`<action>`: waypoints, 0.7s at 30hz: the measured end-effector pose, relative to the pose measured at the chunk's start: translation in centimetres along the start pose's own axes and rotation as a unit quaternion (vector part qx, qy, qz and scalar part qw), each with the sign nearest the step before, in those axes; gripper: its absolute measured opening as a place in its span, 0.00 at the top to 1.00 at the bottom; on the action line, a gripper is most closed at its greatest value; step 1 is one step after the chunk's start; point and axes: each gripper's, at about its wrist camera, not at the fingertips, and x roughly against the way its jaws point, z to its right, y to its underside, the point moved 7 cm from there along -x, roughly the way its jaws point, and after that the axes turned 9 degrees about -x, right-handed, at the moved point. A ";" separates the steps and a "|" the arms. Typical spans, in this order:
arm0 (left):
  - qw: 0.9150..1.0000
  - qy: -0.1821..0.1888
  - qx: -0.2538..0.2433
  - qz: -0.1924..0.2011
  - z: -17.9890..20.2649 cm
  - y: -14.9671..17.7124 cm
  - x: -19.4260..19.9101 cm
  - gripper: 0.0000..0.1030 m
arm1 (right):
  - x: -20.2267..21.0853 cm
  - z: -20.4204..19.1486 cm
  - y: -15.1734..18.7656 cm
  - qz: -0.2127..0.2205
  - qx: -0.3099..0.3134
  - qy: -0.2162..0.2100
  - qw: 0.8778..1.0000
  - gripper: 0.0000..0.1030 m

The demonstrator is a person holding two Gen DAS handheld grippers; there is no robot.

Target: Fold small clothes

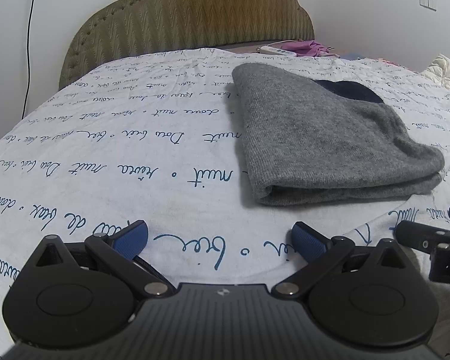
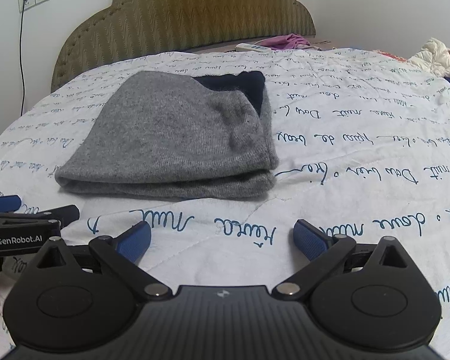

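Observation:
A grey knitted garment (image 1: 324, 138) lies folded flat on the white bed cover, with a dark navy part (image 1: 349, 90) showing at its far end. In the right wrist view the same grey garment (image 2: 177, 138) sits just ahead and to the left, its navy part (image 2: 240, 84) at the back. My left gripper (image 1: 220, 238) is open over bare cover, short of the garment and to its left. My right gripper (image 2: 222, 237) is also open and holds nothing, just short of the fold's near edge. Each gripper shows at the other view's edge.
The bed cover (image 1: 120, 150) is white with blue script. A padded olive headboard (image 1: 189, 15) stands behind. A white power strip (image 1: 277, 50) and purple cloth (image 1: 307, 46) lie at the bed's head. Pale clothes (image 2: 432, 55) are heaped at the far right. A cable (image 1: 28, 51) hangs from a wall socket.

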 end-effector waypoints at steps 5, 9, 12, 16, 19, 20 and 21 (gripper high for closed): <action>1.000 0.002 0.002 0.001 0.0 0.0 -0.1 0.00 | -0.3 0.0 0.2 0.003 0.006 0.004 1.000 0.00; 1.000 0.004 0.005 0.000 -0.1 0.1 -0.1 0.00 | -0.3 0.0 0.3 0.004 0.007 0.004 1.000 0.00; 1.000 0.004 0.004 0.001 0.0 0.1 -0.1 0.00 | -0.3 0.0 0.4 0.005 0.009 0.006 1.000 0.00; 1.000 0.004 0.005 0.001 0.0 0.1 -0.1 0.00 | -0.3 -0.1 0.4 0.006 0.008 0.006 1.000 0.00; 1.000 0.004 0.005 0.001 0.0 0.1 -0.1 0.00 | -0.2 -0.1 0.4 0.007 0.006 0.005 1.000 0.00; 1.000 0.005 0.006 0.001 0.0 0.1 -0.1 0.00 | -0.2 0.0 0.4 0.007 0.005 0.005 1.000 0.00; 1.000 0.005 0.007 0.001 0.0 0.1 -0.1 0.00 | -0.2 0.0 0.4 0.007 0.005 0.004 1.000 0.00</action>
